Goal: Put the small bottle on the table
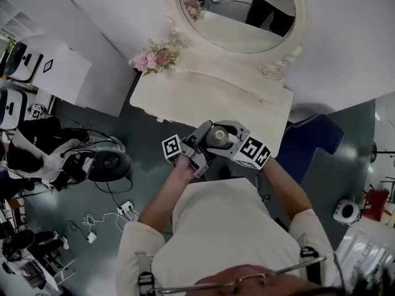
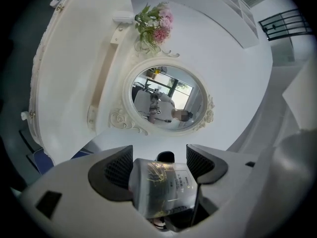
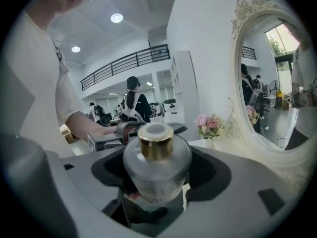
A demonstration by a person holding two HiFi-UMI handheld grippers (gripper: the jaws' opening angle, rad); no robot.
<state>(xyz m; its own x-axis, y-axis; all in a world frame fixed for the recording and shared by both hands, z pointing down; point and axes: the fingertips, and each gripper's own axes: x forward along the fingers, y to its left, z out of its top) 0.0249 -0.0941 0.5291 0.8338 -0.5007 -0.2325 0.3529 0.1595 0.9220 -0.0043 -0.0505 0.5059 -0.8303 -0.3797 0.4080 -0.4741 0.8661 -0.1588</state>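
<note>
The small bottle (image 1: pixel 218 137) is frosted clear glass with a gold cap (image 3: pixel 155 142) and a printed label. It is held in the air just in front of the white dressing table (image 1: pixel 185 94). My left gripper (image 1: pixel 207 138) and right gripper (image 1: pixel 226 140) meet around it from opposite sides. In the left gripper view the bottle (image 2: pixel 163 190) fills the gap of the left gripper (image 2: pixel 159 165), touching both pads. In the right gripper view the bottle (image 3: pixel 156 177) sits wedged in the right gripper (image 3: pixel 156 168), cap pointing away, with the left gripper and a hand behind it.
An oval mirror (image 1: pixel 241 11) stands at the back of the table, with pink flowers (image 1: pixel 154 57) at its left corner. A dark blue seat (image 1: pixel 311 140) is at the right, black gear (image 1: pixel 105 162) and a power strip (image 1: pixel 126 209) on the floor at the left.
</note>
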